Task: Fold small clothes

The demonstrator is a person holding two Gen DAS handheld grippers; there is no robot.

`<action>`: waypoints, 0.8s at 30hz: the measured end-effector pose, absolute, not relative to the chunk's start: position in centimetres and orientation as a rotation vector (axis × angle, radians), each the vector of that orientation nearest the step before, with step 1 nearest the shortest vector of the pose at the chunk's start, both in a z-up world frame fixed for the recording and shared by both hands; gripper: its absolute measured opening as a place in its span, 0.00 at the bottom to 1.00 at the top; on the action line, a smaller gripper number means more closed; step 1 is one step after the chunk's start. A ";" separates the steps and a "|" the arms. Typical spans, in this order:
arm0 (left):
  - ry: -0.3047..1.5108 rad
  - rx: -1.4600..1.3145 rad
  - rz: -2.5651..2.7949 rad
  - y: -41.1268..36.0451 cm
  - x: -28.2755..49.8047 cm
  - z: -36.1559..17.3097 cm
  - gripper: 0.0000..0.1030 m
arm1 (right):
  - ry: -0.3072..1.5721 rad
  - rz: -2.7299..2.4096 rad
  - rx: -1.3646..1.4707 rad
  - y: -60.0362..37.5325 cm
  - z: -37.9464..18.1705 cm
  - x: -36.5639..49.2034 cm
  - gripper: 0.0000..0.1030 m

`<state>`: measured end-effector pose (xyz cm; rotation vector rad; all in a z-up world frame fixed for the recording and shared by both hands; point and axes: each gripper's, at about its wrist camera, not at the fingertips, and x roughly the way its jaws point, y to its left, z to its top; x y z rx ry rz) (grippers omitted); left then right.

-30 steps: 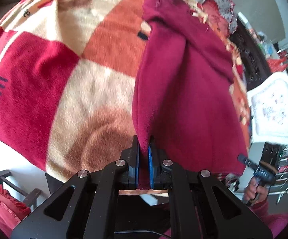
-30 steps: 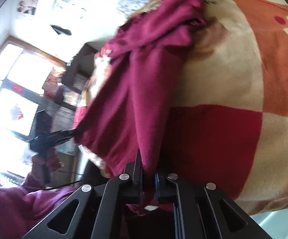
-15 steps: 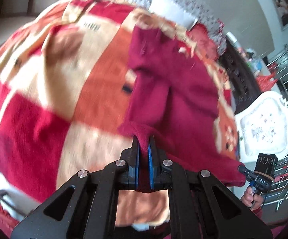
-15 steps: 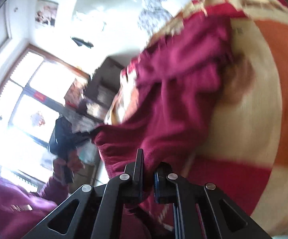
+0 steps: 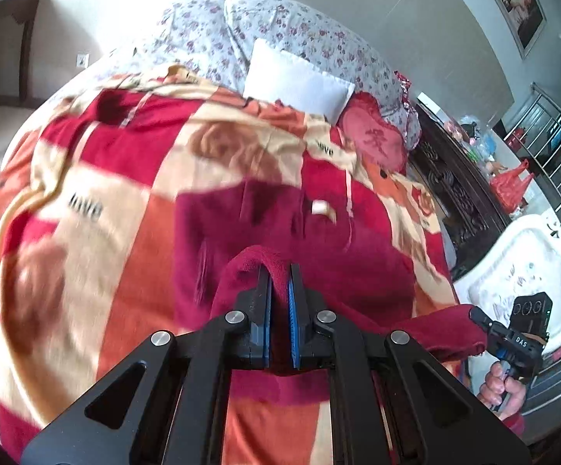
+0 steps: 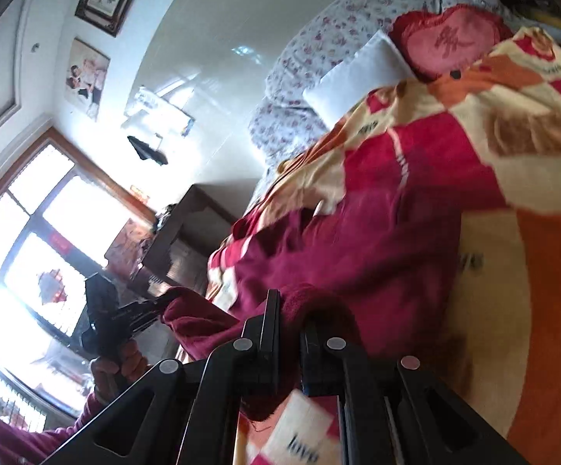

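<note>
A dark maroon garment (image 5: 265,224) lies spread on a checked red, orange and cream blanket (image 5: 98,201) on a bed. My left gripper (image 5: 279,271) is shut on one near corner of the garment, lifted and carried over its middle. My right gripper (image 6: 289,306) is shut on the other near corner of the garment (image 6: 342,255). The right gripper also shows in the left wrist view (image 5: 478,319), holding the garment's edge at the right. The left gripper shows in the right wrist view (image 6: 164,304) at the left.
A white pillow (image 5: 300,81), a red heart cushion (image 5: 373,135) and a floral quilt (image 5: 280,35) lie at the head of the bed. A dark carved cabinet (image 5: 455,193) and a white ornate chair (image 5: 524,267) stand to the right. A window (image 6: 21,255) lies left.
Both grippers have lifted the garment's near edge and carried it forward over the garment toward the head of the bed. The view has risen to show the pillows and wall.
</note>
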<state>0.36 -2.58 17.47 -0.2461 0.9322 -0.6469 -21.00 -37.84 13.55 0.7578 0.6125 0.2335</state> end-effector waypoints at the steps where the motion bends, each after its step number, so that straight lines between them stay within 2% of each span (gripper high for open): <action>1: 0.927 -0.239 -0.641 -3.3 1.3 17.6 0.06 | 0.617 0.218 0.747 -38.4 13.6 -20.2 0.07; 11: 0.956 -0.164 -0.530 -8.1 9.8 14.1 0.06 | 0.728 0.068 0.881 -43.7 9.3 -9.9 0.07; 13: 0.970 -0.187 -0.548 -8.1 10.8 13.6 0.08 | 0.732 0.052 0.908 -44.7 8.7 -8.6 0.12; 14: 0.971 -0.203 -0.554 -8.0 11.2 13.6 0.08 | 0.722 0.048 0.908 -45.1 8.8 -8.3 0.18; 15: 0.976 -0.224 -0.566 -7.9 11.6 13.7 0.11 | 0.713 0.047 0.912 -45.4 9.0 -8.2 0.25; 17: 0.984 -0.240 -0.578 -7.7 12.2 14.0 0.20 | 0.704 0.056 0.949 -46.3 9.5 -8.1 0.31; 18: 0.970 -0.236 -0.565 -7.6 12.1 14.4 0.35 | 0.698 0.027 0.943 -46.5 9.9 -8.5 0.40; 19: 0.946 -0.231 -0.552 -7.3 12.0 15.0 0.52 | 0.689 -0.008 0.928 -46.6 10.4 -9.0 0.44; 21: 0.895 -0.249 -0.560 -6.6 11.5 16.0 0.57 | 0.662 -0.032 0.931 -47.1 11.1 -10.4 0.45; 24: 0.892 -0.227 -0.585 -6.8 11.0 16.7 0.57 | 0.632 0.023 0.874 -45.7 12.4 -11.7 0.45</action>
